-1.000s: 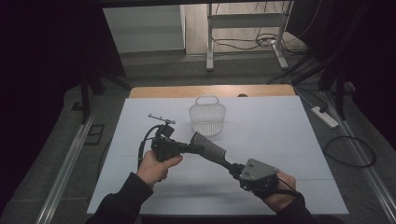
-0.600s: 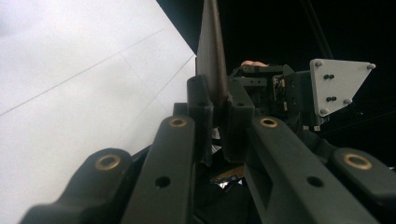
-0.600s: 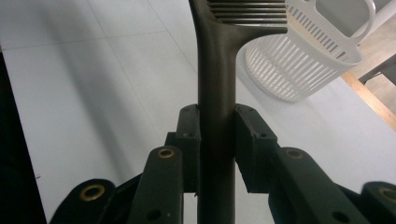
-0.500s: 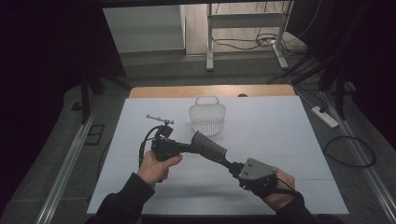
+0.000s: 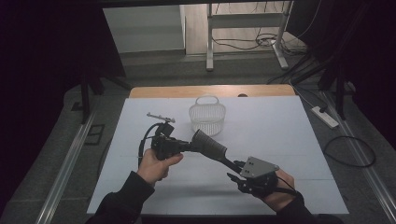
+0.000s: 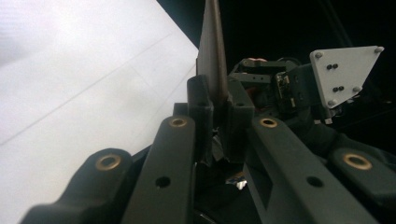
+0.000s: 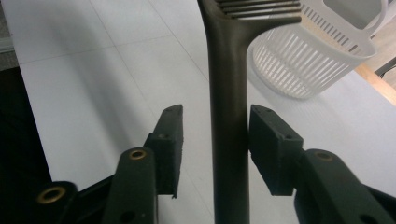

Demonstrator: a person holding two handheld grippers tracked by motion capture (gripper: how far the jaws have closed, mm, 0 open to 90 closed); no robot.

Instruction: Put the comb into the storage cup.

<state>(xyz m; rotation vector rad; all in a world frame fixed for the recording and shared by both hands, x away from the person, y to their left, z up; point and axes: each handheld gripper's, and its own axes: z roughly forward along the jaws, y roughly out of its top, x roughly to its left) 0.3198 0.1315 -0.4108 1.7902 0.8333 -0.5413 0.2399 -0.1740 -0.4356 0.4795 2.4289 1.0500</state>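
Left gripper (image 5: 186,146) clamps the comb (image 5: 210,144) by its head above the table (image 5: 289,140); right gripper (image 7: 215,140), jaws just opening, straddles the handle untouched. Withdraw it straight back, then carry the comb to the basket (image 5: 207,115).

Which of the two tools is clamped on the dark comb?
The left tool: its pads pinch the dark plastic comb; the right tool stands open around the handle.
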